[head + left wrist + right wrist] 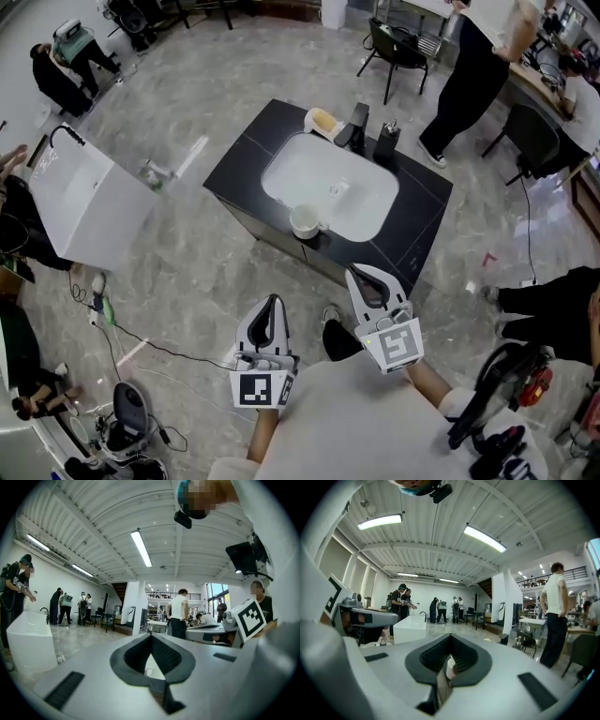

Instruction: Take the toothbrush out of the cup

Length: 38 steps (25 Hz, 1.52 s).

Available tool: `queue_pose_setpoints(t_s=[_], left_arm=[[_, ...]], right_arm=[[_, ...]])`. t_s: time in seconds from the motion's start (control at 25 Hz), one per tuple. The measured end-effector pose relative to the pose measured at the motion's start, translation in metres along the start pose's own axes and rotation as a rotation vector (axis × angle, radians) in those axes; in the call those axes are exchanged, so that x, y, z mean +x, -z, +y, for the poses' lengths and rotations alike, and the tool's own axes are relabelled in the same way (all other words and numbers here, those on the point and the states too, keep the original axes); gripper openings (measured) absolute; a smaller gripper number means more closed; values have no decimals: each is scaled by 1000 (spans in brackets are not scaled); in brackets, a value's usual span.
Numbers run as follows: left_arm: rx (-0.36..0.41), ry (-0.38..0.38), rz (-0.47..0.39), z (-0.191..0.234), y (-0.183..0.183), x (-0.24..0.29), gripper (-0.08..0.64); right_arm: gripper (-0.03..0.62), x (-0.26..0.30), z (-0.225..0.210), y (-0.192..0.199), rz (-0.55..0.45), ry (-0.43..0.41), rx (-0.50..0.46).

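A white cup (305, 221) stands on the front rim of the white sink (361, 211), which is set in a black counter (427, 220). I cannot make out a toothbrush in the cup from here. Both grippers are held level in front of the counter and short of it. My left gripper (273, 301) has its jaws together with nothing in them, as the left gripper view shows (151, 636). My right gripper (355, 271) is also shut and empty (450, 637). Through the gap under its jaw tips the cup (451, 667) shows, small and far ahead.
A black faucet (357, 122), a dark dispenser (386, 141) and a yellow object (322, 119) sit at the sink's far side. A white basin unit (84, 202) stands on the floor at left. People stand around the room; cables (141, 342) lie at lower left.
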<state>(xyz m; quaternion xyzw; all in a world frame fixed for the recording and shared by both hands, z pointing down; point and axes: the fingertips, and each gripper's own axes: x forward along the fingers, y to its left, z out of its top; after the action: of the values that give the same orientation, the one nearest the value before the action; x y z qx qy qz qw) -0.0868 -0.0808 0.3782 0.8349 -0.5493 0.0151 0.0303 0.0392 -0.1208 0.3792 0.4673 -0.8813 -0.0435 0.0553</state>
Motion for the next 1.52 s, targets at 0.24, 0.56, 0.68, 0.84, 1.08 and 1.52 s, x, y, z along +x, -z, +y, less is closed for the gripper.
queue_pose_setpoints(t_s=[0.24, 0.56, 0.68, 0.84, 1.08, 1.52], left_arm=[[-8, -34, 29, 21, 5, 41, 3], [-49, -64, 96, 57, 20, 64, 3], [-51, -58, 103, 72, 21, 68, 3], [-69, -92, 108, 93, 25, 66, 3], [-104, -144, 147, 118, 44, 56, 3], [-155, -166, 201, 130, 64, 59, 3]], right_arm=[[3, 47, -17, 18, 35, -69, 56], [3, 110, -18, 93, 306, -75, 72], [3, 138, -9, 127, 416, -85, 49], [3, 174, -9, 155, 490, -91, 12], [3, 190, 3, 165, 520, -121, 4], [53, 212, 11, 181, 611, -175, -97]])
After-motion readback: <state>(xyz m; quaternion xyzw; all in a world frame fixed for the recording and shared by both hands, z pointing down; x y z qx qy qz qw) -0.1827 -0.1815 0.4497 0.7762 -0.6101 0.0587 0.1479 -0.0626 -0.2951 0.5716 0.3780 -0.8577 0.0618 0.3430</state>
